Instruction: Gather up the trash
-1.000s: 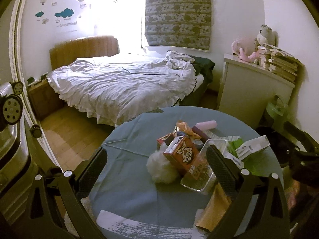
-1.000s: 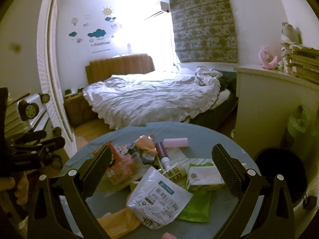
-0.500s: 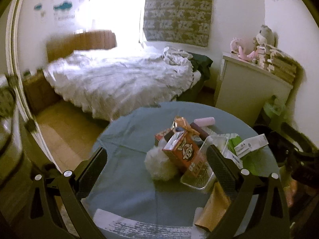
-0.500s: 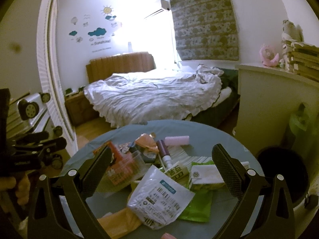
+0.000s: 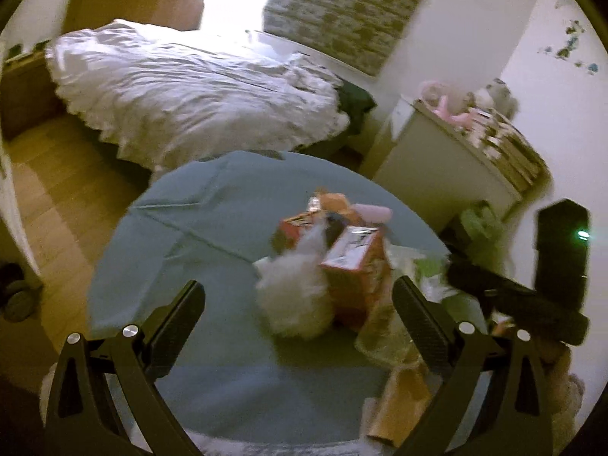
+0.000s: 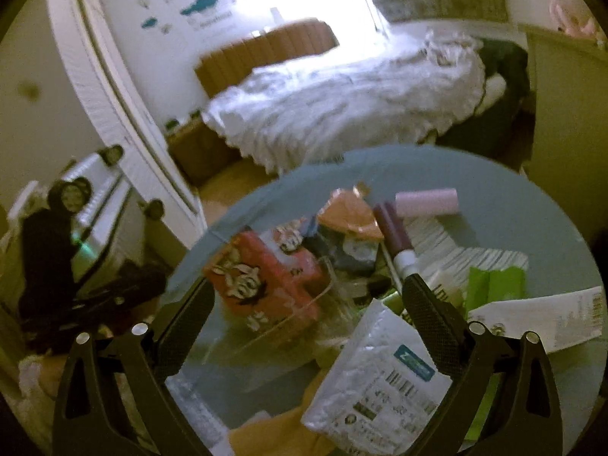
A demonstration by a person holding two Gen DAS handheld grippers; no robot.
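Right tool (image 6: 306, 317) jaws wide but closing, nothing pinched yet; left tool (image 5: 298, 309) spread apart, empty. All the trash sits piled on the round desk (image 6: 494, 182).

Nearest the right tool: white mailer bag (image 6: 374, 376), likely light, floppy, slick film; pinch a bunched edge, not the flat face. Next, clear plastic tray (image 6: 288, 326), probably thin and crushable; take the rim. In it, the red carton (image 6: 262, 277) looks stiff and light, so grip across its narrow sides. Beside it on the left view, white fluffy wad (image 5: 294, 304), soft; pinch anywhere. Farthest, pink tube (image 6: 425, 201), may roll.
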